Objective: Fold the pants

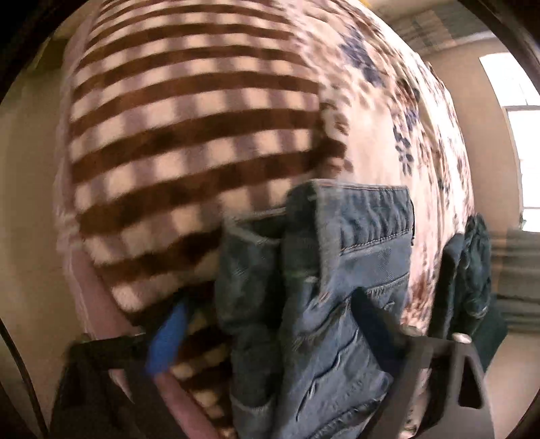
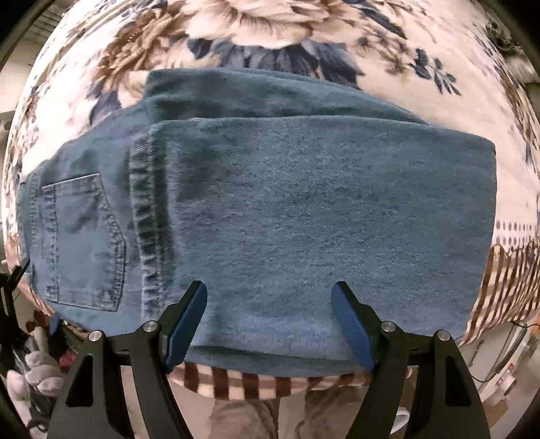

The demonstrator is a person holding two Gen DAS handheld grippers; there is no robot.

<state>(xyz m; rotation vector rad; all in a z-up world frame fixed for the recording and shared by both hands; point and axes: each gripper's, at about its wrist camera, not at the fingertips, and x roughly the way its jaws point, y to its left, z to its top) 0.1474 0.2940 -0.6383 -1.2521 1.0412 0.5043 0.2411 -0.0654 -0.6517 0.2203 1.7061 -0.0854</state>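
Note:
Blue denim pants (image 2: 303, 216) lie folded on a floral and brown-striped blanket (image 2: 270, 30), with a back pocket (image 2: 84, 243) at the left. My right gripper (image 2: 270, 324) is open, its blue-padded fingers (image 2: 187, 331) hovering over the pants' near edge, holding nothing. In the left wrist view the waistband end of the pants (image 1: 337, 270) is bunched up between the fingers of my left gripper (image 1: 270, 324). A blue pad (image 1: 167, 341) shows on the left and a black finger (image 1: 381, 324) on the right. That view is motion-blurred.
The striped blanket (image 1: 189, 135) covers the bed. A dark green garment (image 1: 469, 280) hangs at the right of the left wrist view, with a window (image 1: 519, 135) beyond it. Soft toys and clutter (image 2: 37, 371) lie below the bed's near left edge.

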